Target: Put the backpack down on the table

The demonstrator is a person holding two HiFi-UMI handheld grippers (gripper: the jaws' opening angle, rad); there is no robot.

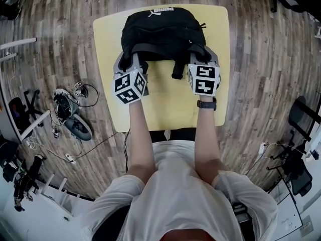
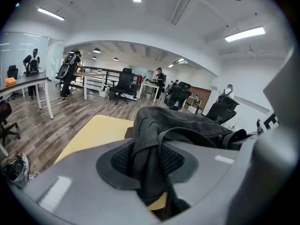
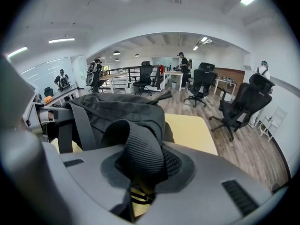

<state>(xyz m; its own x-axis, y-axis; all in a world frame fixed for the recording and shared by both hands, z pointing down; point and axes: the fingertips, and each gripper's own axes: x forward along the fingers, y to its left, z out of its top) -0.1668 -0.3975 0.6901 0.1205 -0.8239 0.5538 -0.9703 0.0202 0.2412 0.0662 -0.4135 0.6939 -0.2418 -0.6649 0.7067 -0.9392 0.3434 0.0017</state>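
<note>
Left gripper point(image 1: 129, 60): jaws pinch the left strap point(image 2: 147, 168) of the black backpack point(image 1: 163, 31), located over the far edge of the yellow table point(image 1: 170, 109). Right gripper point(image 1: 203, 58): jaws pinch the right strap point(image 3: 138, 153).

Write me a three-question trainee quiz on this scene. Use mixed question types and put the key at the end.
1. True or false: the left claw is empty.
2. Seen from the person, the black fabric backpack is over which part of the yellow rectangular table? A) near edge B) far end C) past the table, over the floor
3. Fill in: the right claw is closed on a ribbed black ____ of the backpack.
Key: 1 false; 2 B; 3 strap.
</note>
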